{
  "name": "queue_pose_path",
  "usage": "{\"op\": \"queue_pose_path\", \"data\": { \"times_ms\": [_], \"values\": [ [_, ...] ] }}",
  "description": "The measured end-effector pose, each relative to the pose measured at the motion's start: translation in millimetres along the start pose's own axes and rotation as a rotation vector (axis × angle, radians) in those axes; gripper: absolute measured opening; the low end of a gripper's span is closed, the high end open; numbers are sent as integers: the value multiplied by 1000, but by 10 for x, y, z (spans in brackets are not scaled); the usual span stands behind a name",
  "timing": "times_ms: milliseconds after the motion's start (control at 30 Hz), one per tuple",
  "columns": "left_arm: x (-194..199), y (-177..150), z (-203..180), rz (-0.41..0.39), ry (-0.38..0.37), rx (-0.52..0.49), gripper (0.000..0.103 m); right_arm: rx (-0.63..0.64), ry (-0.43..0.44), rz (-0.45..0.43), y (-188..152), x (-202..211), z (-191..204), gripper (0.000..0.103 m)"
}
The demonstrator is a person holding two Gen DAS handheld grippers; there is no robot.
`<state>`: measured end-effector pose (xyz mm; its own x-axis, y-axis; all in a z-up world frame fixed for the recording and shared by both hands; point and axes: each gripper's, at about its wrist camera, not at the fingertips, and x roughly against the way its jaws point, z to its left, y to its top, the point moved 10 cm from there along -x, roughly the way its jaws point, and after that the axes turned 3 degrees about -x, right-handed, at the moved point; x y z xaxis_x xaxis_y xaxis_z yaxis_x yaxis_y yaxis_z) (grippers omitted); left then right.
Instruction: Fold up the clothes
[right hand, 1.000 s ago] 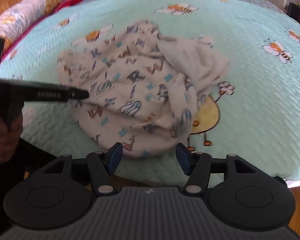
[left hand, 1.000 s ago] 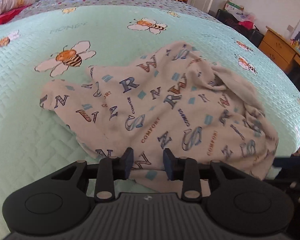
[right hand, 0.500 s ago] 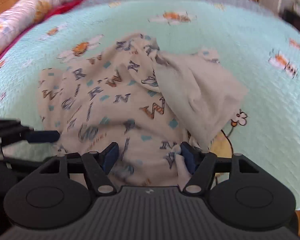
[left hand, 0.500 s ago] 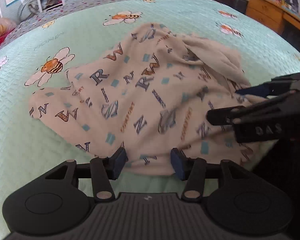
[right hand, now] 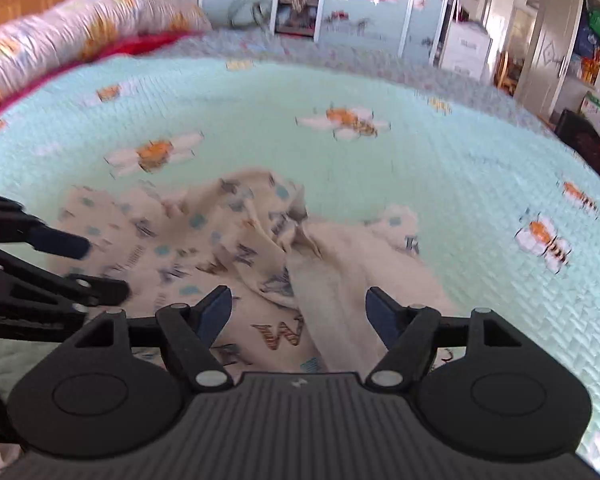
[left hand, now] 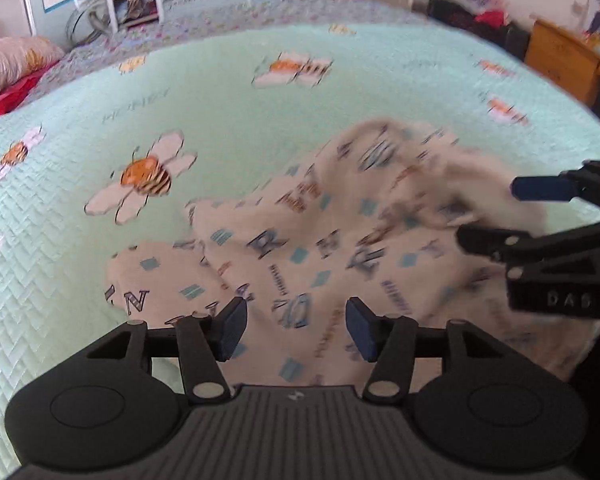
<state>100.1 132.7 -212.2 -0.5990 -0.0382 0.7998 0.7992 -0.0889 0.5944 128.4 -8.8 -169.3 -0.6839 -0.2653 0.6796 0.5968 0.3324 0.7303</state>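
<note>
The lettered garment (left hand: 340, 264) lies crumpled on the bed (left hand: 220, 112), seemingly unfolded; left gripper (left hand: 296, 330) and right gripper (right hand: 299, 312) jaws are opening, empty, over its near edge

garment (left hand: 340, 256): 1 | quilt (left hand: 220, 120): 1 | grippers: 2, left gripper (left hand: 296, 330), right gripper (right hand: 299, 314) | pillow (right hand: 80, 28): 1

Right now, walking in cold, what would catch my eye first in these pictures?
A crumpled cream garment printed with letters lies bunched on the near part of a mint bedspread dotted with cartoon bees. Two black grippers hang over its near edge, the left gripper and the right gripper, both with jaws opening and nothing pinched. A floral pillow lies along the far left of the bed.
</note>
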Motion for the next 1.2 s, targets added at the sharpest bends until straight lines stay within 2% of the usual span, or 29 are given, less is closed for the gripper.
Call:
{"op": "queue_pose_path", "data": {
  "times_ms": [33,100,200,233,267,300,333,500,567,633,667,700,767,867,967,1000,1033,1067,1133,1167,1200],
  "values": [
    [-85,-47,41,13,6,11,61,-2,-20,19,-21,-135,-60,73],
    [-70,-76,80,-10,-9,27,62,-54,-59,28,-32,-257,-280,73],
    [-19,-52,91,-21,-20,25,61,-211,-15,30,-38,-230,-544,73],
    [-2,-17,87,-28,-25,30,61,-221,-8,19,-47,-186,-552,73],
    [15,17,83,-35,-31,35,61,-230,-1,9,-55,-142,-560,66],
    [21,73,65,-47,-42,36,61,-235,4,2,-59,-116,-558,54],
    [20,143,36,-63,-56,34,61,-229,7,5,-51,-139,-532,50],
    [-117,510,-58,-112,-115,38,61,-198,20,19,-6,-257,-406,36],
    [-299,587,-56,-85,-120,46,61,-187,26,35,18,-330,-379,30],
    [-509,611,-45,-46,-105,48,49,-186,37,49,37,-392,-361,23],
    [-532,632,-37,-51,-93,47,44,-187,43,51,57,-405,-355,18],
    [-523,661,-33,-65,-84,43,32,-186,47,40,103,-374,-344,13],
    [-440,745,12,-103,-75,45,20,-181,59,9,231,-302,-321,9],
    [-258,954,279,-184,-32,94,15,-144,101,-92,654,-132,-207,8],
    [56,1241,670,-301,67,132,13,-88,144,-192,1201,21,-15,7],
    [212,1331,799,-349,107,141,6,-73,160,-227,1390,73,53,7],
    [376,1406,929,-390,149,156,6,-61,179,-264,1585,129,132,7],
    [508,1449,1051,-414,183,180,6,-48,197,-294,1760,170,211,9],
    [600,1440,1224,-401,213,216,7,-22,215,-314,1970,137,366,33],
    [574,1388,1286,-373,223,221,9,-5,206,-300,1985,54,420,67],
    [511,1292,1343,-329,238,224,13,5,189,-286,1977,-22,456,79]
  ]
}}
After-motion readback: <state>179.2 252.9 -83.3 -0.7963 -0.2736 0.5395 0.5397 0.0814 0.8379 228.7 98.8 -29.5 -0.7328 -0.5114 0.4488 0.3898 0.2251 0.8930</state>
